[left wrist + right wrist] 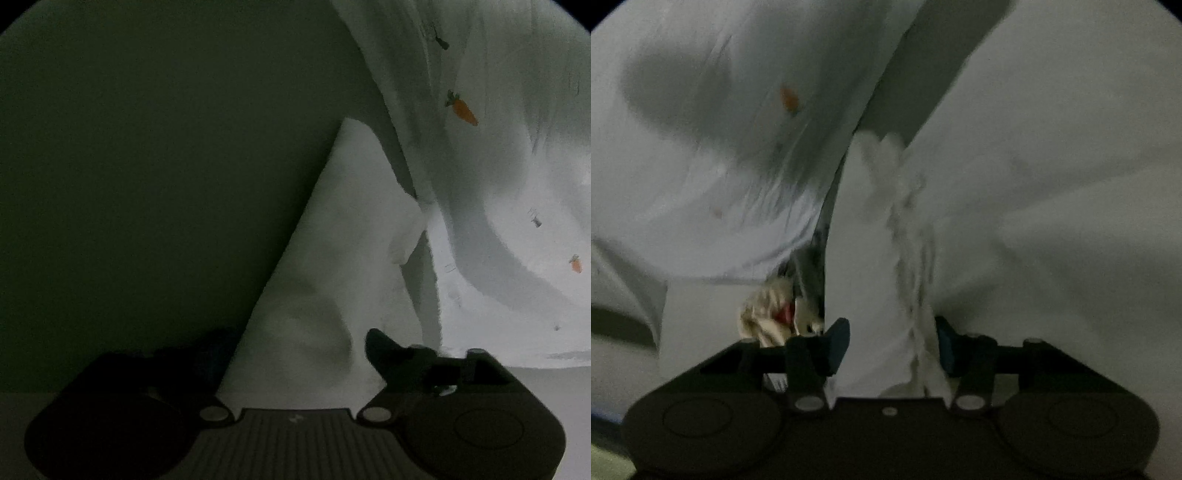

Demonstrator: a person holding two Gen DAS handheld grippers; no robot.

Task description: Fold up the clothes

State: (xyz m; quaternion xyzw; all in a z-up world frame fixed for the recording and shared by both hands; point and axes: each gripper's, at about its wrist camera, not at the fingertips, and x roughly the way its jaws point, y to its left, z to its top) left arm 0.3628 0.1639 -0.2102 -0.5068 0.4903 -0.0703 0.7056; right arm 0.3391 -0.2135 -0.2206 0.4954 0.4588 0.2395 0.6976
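A white garment with small orange carrot prints (461, 109) fills both views. In the left wrist view a plain white fold of the garment (332, 258) runs down between the dark fingers of my left gripper (295, 350). Its jaws stand wide apart and do not press on the cloth. In the right wrist view a band of the garment with a ruffled edge (908, 258) lies between the blue pads (837, 345) of my right gripper (891, 345). The jaws stand about half apart, with the cloth filling the gap loosely.
A dim grey-green surface (147, 166) takes up the left half of the left wrist view. A crumpled cream cloth with a red spot (768, 314) sits just left of the right gripper's left finger. The scene is dark.
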